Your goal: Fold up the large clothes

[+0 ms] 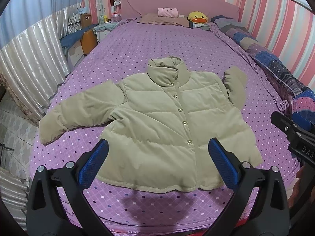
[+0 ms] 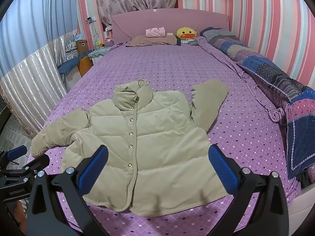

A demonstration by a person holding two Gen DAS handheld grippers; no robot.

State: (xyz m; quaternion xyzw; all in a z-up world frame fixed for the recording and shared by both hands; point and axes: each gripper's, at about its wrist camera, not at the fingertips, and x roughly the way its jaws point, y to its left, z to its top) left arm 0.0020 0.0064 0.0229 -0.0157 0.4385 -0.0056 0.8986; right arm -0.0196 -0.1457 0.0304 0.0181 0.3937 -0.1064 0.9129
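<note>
A puffy beige quilted jacket with a stand-up collar lies front side up and buttoned shut on the purple bed cover with small diamond dots, its hem toward the foot of the bed and its collar toward the pink headboard. One sleeve stretches out flat to the jacket's side; the other is bent upward beside the shoulder. Nothing is folded yet, in my judgement. The left tongs hover wide open just above the hem, holding nothing, and the right tongs likewise stand wide and empty over the lower front. The padding looks thick and springy, so a fold may puff back open, and a pinch on the outer shell alone could slip or drag the whole jacket across the cover; the bent sleeve may also bunch under a fold. Counted: one jacket, two sleeves, five metal snaps down the front, two tongs. Beyond the jacket, by the headboard, sit one yellow duck plush and one pink folded cloth, and a patchwork quilt lies rolled along the bed's far side.
</note>
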